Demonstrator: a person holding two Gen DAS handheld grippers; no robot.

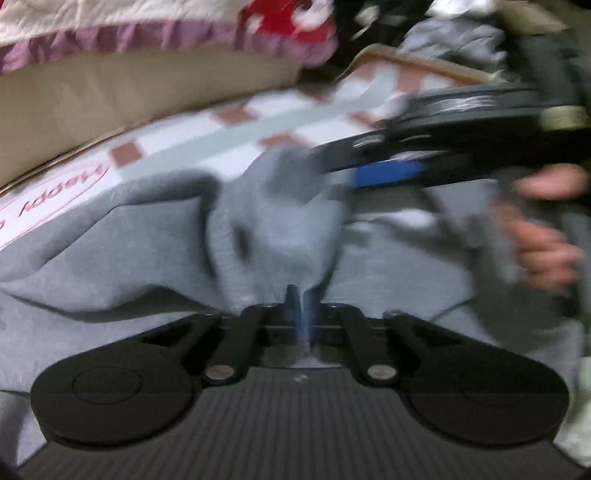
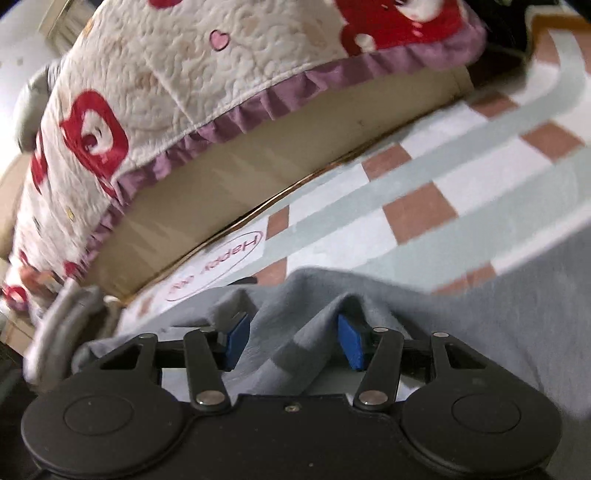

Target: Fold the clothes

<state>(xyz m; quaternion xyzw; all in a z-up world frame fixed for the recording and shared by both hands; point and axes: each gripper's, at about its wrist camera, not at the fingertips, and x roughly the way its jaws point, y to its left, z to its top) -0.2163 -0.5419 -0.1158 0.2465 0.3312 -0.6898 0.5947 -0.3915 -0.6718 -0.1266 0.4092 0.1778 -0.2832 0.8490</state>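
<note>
A grey garment (image 1: pixel 110 258) lies rumpled on a checked mat (image 1: pixel 280 118). My left gripper (image 1: pixel 301 299) is shut on a raised fold of it, and the cloth rises in a peak just ahead of the fingers. In the right wrist view my right gripper (image 2: pixel 293 343) is open. Its blue pads (image 2: pixel 351 343) stand wide apart on either side of a ridge of the grey garment (image 2: pixel 517 332). The left wrist view shows the right gripper (image 1: pixel 332 162) blurred, coming in from the right onto the same peak, with a hand (image 1: pixel 543 243) behind it.
The checked mat (image 2: pixel 406 184) has white, grey-green and brown squares and a round "Happy" print (image 2: pixel 221 262). Along its far side runs a beige base (image 2: pixel 258 158) under a cream quilt (image 2: pixel 184 81) with red patterns and a purple frill. Dark clutter (image 1: pixel 388 22) lies at the top right.
</note>
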